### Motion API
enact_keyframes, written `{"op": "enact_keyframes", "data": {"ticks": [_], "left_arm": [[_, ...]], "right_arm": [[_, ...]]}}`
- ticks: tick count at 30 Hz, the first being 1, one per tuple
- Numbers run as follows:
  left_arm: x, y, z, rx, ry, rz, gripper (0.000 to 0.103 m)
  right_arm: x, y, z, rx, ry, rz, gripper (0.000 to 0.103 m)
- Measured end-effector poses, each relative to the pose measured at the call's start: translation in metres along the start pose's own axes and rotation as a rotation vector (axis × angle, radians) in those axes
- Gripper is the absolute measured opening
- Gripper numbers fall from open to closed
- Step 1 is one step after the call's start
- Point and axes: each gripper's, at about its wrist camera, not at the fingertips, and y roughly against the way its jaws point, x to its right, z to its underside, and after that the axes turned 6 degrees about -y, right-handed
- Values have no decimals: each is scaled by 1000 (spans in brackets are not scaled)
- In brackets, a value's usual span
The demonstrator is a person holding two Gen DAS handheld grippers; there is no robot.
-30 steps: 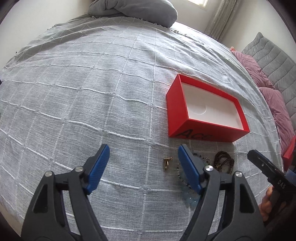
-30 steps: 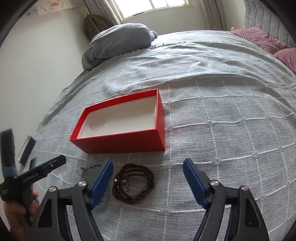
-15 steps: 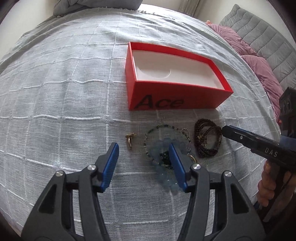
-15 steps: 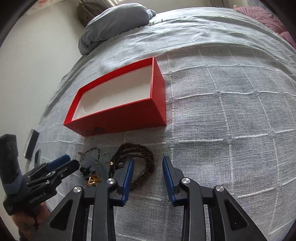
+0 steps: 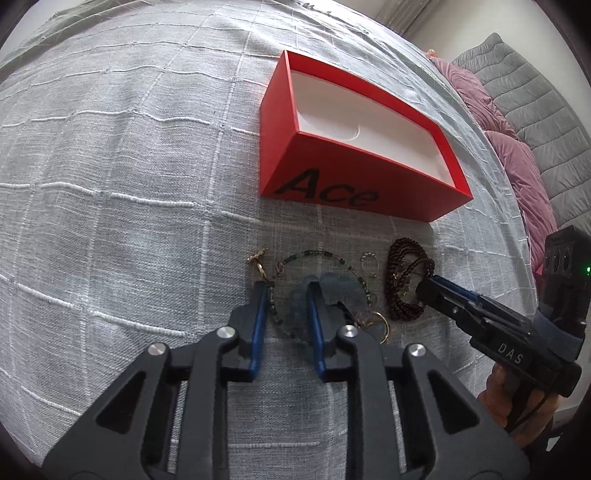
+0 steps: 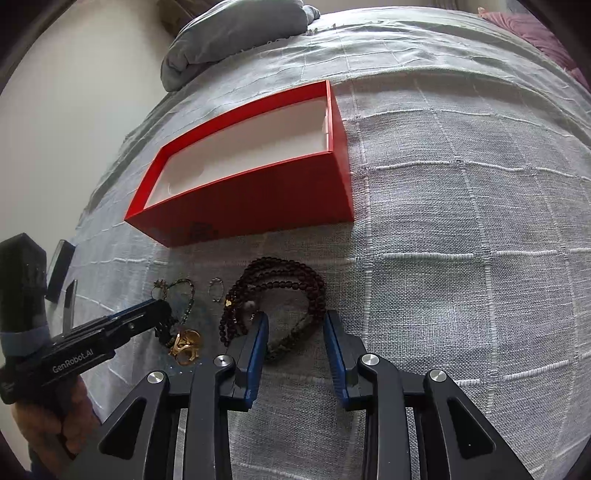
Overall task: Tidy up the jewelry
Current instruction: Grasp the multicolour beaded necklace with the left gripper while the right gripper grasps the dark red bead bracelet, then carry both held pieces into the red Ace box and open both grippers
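Observation:
A red open box [image 5: 332,184] with a white inside lies on the grey bedspread; it also shows in the right wrist view [image 6: 258,199]. In front of it lie a green beaded bracelet [image 5: 314,254], a small ring [image 5: 368,260], gold pieces [image 6: 186,343] and a dark brown bead necklace [image 5: 404,280]. My left gripper [image 5: 286,291] is low over the green bracelet, its jaws narrowly apart around part of it and a blue-grey patch. My right gripper [image 6: 295,321] is partly open around the near side of the brown necklace [image 6: 280,284].
A grey pillow [image 6: 236,33] lies at the far end of the bed. Pink cushions [image 5: 517,155] and a grey quilted headboard are at the right. A dark flat object [image 6: 59,269] lies at the bed's left edge.
Both grippers have come down and forward onto the jewelry. The left gripper's jaws have narrowed around the green bracelet. The right gripper's jaws stand wider than half a second ago, around the brown necklace.

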Motion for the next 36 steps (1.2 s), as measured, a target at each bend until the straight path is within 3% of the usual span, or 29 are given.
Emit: {"op": "enact_keyframes", "data": {"ticks": [2, 5, 12, 19, 20, 30, 36], "left_arm": [[0, 0, 1, 0, 3, 10, 11], [5, 2, 3, 9, -26, -14, 10], [-4, 16, -3, 39, -14, 25, 10], [-1, 34, -8, 91, -38, 96, 9], [1, 36, -8, 101, -46, 97, 3], [-3, 40, -10, 115, -53, 107, 3], [8, 60, -12, 196, -103, 149, 3]], "right_arm": [[-2, -2, 1, 10, 9, 18, 17], [2, -2, 0, 8, -14, -7, 12], [7, 18, -6, 68, -45, -96, 9], [-10, 40, -8, 138, 41, -166, 8], [-12, 43, -8, 149, 50, -173, 8], [-15, 58, -9, 204, 69, -205, 8], [-18, 72, -14, 247, 90, -222, 8]]}}
